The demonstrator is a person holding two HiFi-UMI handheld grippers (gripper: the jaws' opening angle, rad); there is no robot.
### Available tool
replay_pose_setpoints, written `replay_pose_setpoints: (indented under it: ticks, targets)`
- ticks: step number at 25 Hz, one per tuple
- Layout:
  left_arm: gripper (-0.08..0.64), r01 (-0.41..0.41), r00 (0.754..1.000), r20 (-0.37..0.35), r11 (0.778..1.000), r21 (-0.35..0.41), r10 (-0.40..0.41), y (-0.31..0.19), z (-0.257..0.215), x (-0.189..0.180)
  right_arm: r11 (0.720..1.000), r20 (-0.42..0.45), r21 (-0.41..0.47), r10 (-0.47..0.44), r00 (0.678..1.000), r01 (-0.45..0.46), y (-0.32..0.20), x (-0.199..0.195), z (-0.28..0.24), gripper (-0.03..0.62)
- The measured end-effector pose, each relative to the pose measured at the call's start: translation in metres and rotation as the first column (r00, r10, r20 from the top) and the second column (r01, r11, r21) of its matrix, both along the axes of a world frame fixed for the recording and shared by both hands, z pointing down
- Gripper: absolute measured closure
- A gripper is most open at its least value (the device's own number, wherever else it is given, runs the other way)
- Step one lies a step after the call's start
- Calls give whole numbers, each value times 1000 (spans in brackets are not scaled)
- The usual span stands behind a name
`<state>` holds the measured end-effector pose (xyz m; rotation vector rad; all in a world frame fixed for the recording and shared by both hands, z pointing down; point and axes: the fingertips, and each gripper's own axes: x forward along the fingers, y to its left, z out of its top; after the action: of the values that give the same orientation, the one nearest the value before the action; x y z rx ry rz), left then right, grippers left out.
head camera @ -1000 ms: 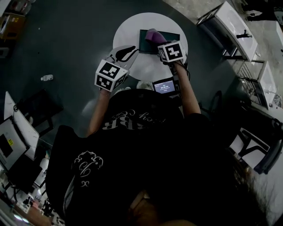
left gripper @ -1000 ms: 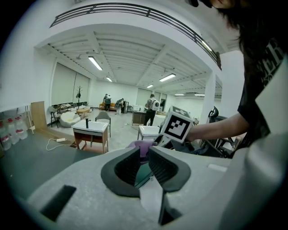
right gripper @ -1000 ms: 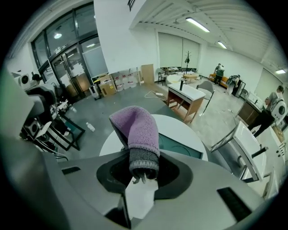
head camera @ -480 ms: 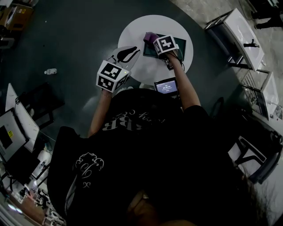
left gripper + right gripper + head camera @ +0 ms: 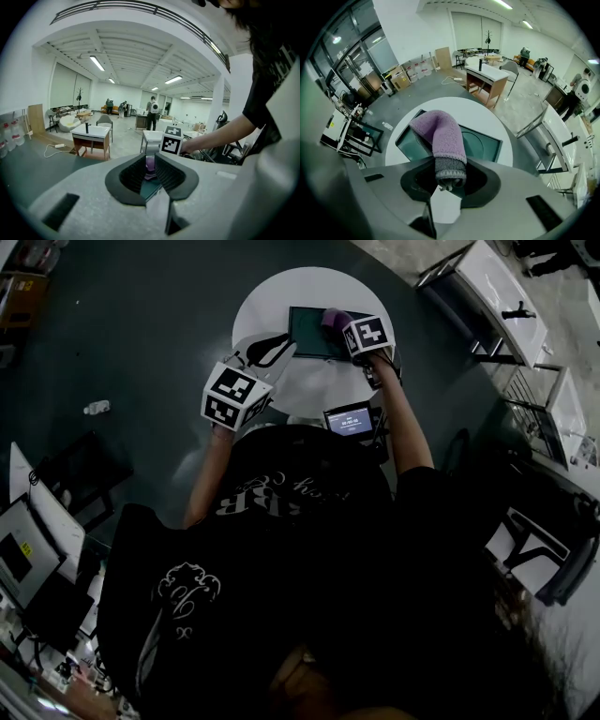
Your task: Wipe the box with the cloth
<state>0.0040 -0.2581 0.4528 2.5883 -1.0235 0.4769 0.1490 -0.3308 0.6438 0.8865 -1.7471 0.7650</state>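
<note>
A flat dark green box (image 5: pixel 314 334) lies on a round white table (image 5: pixel 272 306). My right gripper (image 5: pixel 349 326) is shut on a purple cloth (image 5: pixel 333 318) and holds it down on the box's top, near the middle. In the right gripper view the cloth (image 5: pixel 440 136) folds forward out of the right gripper (image 5: pixel 450 171) over the box (image 5: pixel 480 143). My left gripper (image 5: pixel 267 351) hovers over the table's left side, off the box, with nothing in it. In its own view, the left gripper (image 5: pixel 150 161) shows a narrow gap, with the cloth (image 5: pixel 150 165) beyond it.
A small lit screen (image 5: pixel 349 420) stands at the table's near edge, between the person's arms. White desks (image 5: pixel 497 296) line the right side. A bottle (image 5: pixel 97 407) lies on the dark floor at left, near a black frame (image 5: pixel 84 474).
The right gripper slid the cloth to the box's left end, then back toward its middle. The left gripper stayed where it was.
</note>
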Motion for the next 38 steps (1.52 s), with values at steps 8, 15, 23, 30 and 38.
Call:
replay_pose_setpoints:
  ticks: [8,15,23,30,38]
  targets:
    - [494,-65,998,-9,998,-1,65,-1,3,18,996,-94,14,94,991,-93,4,62,-6,491]
    - [494,-74,997,-20,997,-5,74,1,5,17,990,-130,22,140,982,-138,9,83,-10,491]
    - [494,-47,999,-25,999,-14,46,5,10,2,997,-45,28,67,997,-66,27,37,-26,491]
    - [494,-27,999,-25,1000,-10,26,12,7,-10,987,19,6,-162,987,162,55,-57,-27,491]
    - [494,2,1000,-25,1000,-11,-2,20,7,-27,963,-24,-35,-268,963,267,80,-97,-4,491]
